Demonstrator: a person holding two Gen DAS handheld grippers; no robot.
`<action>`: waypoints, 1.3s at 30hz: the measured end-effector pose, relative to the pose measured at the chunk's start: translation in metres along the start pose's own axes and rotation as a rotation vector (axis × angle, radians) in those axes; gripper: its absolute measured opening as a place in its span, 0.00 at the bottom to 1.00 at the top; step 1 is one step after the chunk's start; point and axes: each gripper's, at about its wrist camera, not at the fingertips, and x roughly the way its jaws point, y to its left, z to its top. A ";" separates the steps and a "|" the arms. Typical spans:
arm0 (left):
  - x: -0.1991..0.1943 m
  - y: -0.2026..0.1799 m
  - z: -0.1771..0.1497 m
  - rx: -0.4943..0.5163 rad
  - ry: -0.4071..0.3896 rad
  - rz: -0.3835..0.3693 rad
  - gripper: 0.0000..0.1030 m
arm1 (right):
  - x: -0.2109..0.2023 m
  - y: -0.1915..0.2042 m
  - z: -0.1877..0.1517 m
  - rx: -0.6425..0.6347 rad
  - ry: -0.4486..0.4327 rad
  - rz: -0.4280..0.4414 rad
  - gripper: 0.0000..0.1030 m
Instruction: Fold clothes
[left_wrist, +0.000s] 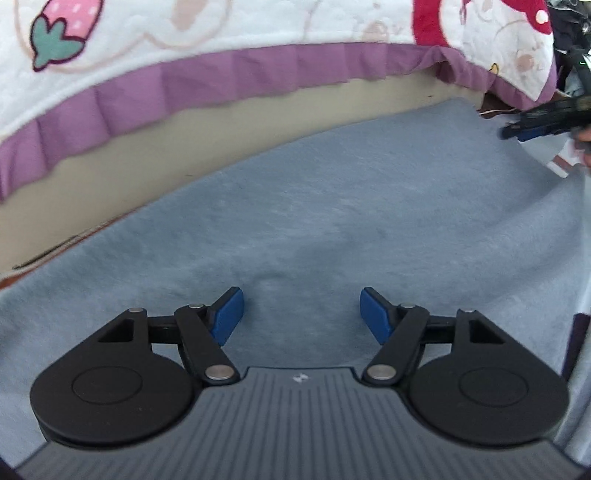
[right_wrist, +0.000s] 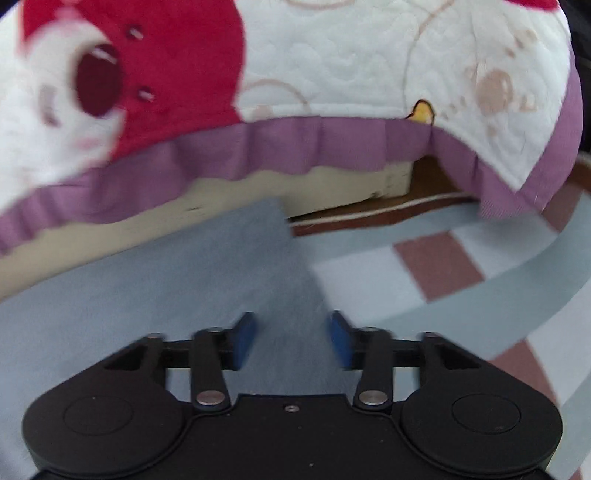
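Left wrist view first: the left gripper (left_wrist: 302, 314) hangs over a pale blue garment (left_wrist: 332, 221), its jaws standing well apart with nothing between the blue pads (left_wrist: 229, 314) but bare cloth below. The garment spreads flat ahead of and under the jaws, filling the middle of the picture, and its far edge runs slantwise from lower left to upper right, along a beige strip of bed base (left_wrist: 155, 147) under a quilt (left_wrist: 221, 29) with a purple frill. So the cloth's longer run, as far as this view shows, goes left to right across the jaws rather than away from them. At the far right the right gripper (left_wrist: 517, 131) shows as a dark blur over the garment's far right corner; its jaws cannot be read from here.

Right wrist view: the right gripper (right_wrist: 291, 338) also has its jaws parted, gripping nothing. The pale blue garment (right_wrist: 166, 280) lies below and to the left of them, and its right-hand edge runs away from the camera, passing between the pads (right_wrist: 245, 339) toward a square corner (right_wrist: 275, 206) near the bed base (right_wrist: 110, 229). Right of that edge is a checked rug (right_wrist: 436, 266) on the floor. I'd judge the right gripper is the nearer one to this edge, and a pinch there would need only a drop straight down. This picture is blurred, so whether the pads touch the cloth I cannot tell.
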 end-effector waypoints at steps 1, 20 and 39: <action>0.002 -0.004 -0.004 0.015 -0.003 0.011 0.67 | 0.008 0.002 -0.001 -0.003 0.018 0.015 0.49; -0.065 -0.021 -0.061 0.130 0.008 -0.038 0.70 | -0.073 -0.078 -0.026 0.258 -0.104 -0.026 0.58; -0.204 0.051 -0.120 -0.099 0.080 0.240 0.70 | -0.063 -0.038 -0.097 -0.058 -0.061 -0.437 0.09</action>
